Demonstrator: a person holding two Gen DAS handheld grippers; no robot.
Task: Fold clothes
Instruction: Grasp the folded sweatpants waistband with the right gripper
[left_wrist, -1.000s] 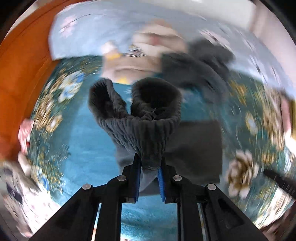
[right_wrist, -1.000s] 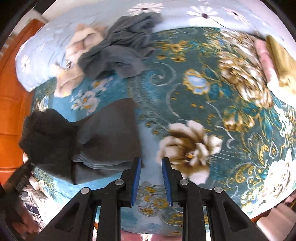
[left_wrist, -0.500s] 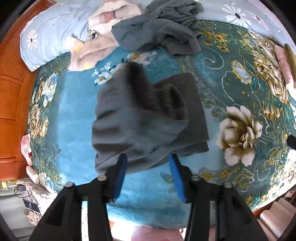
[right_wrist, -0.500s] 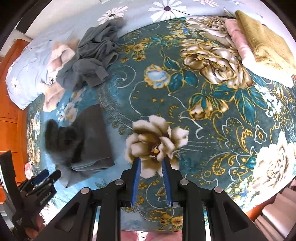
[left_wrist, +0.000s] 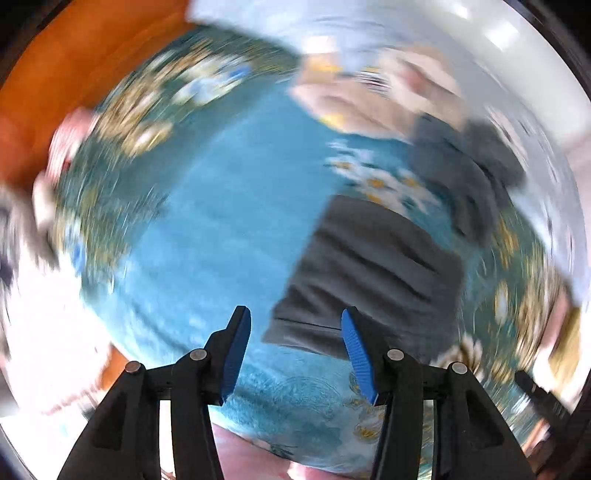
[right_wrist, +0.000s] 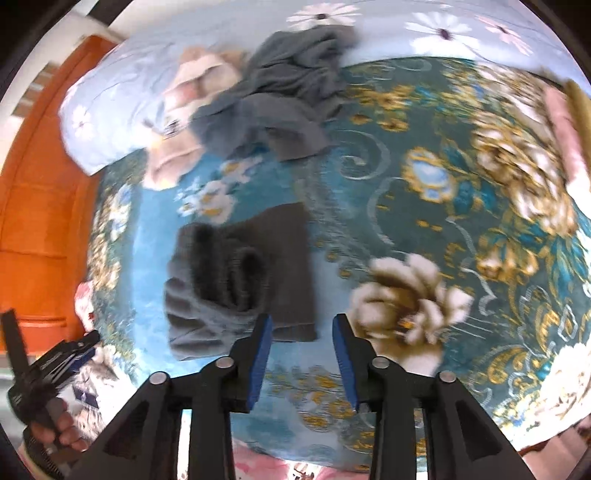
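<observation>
the teal floral blanket (right_wrist: 424, 229) is covering the bed. the folded dark grey garment (right_wrist: 243, 280) is lying on it, long axis running toward the crumpled clothes pile (right_wrist: 280, 92). both the left gripper (left_wrist: 295, 347) and right gripper (right_wrist: 302, 354) have just been opening, hovering released with nothing between them.

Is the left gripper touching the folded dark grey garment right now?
Apart. The right wrist view shows the left gripper off beside the folded dark grey garment, bedspread between.
</observation>
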